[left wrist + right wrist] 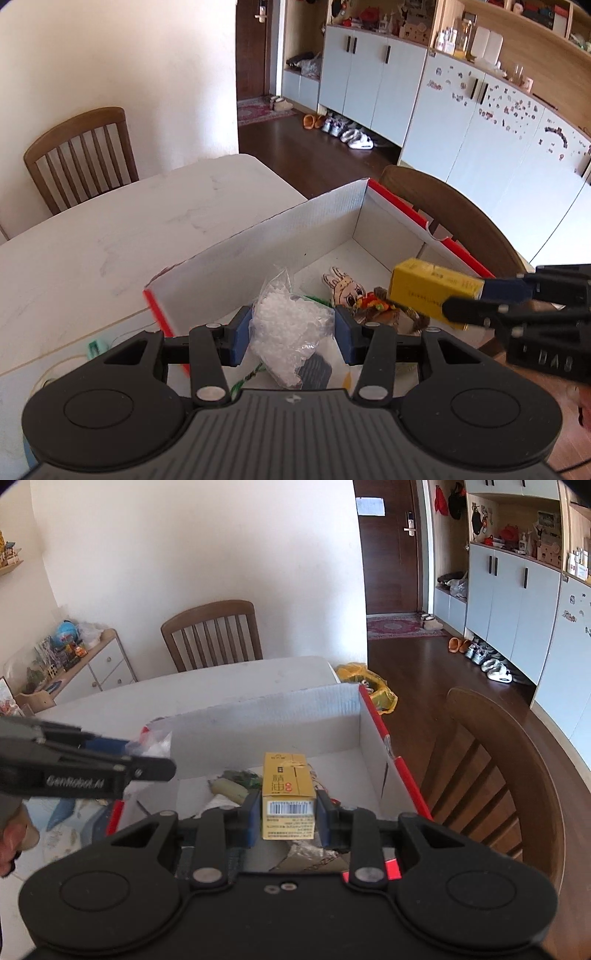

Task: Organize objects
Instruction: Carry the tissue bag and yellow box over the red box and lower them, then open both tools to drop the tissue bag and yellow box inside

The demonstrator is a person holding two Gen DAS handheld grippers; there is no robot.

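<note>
An open white cardboard box with red edges [280,236] stands on the white table [110,236]; it also shows in the right wrist view [280,716]. My left gripper [293,338] is shut on a clear plastic bag of white bits [291,325], held over the box's near end. My right gripper [286,818] is shut on a yellow carton [288,794], held above the box; in the left wrist view the carton [424,288] comes in from the right. Inside the box lie a rabbit figure [343,290] and colourful small items [376,306].
Wooden chairs stand at the table's far side [214,631] and right side [509,775]. A yellow bag [373,686] lies on the dark floor beyond the table. Cabinets and shoes [354,136] line the right wall. Light items [66,830] lie on the table left of the box.
</note>
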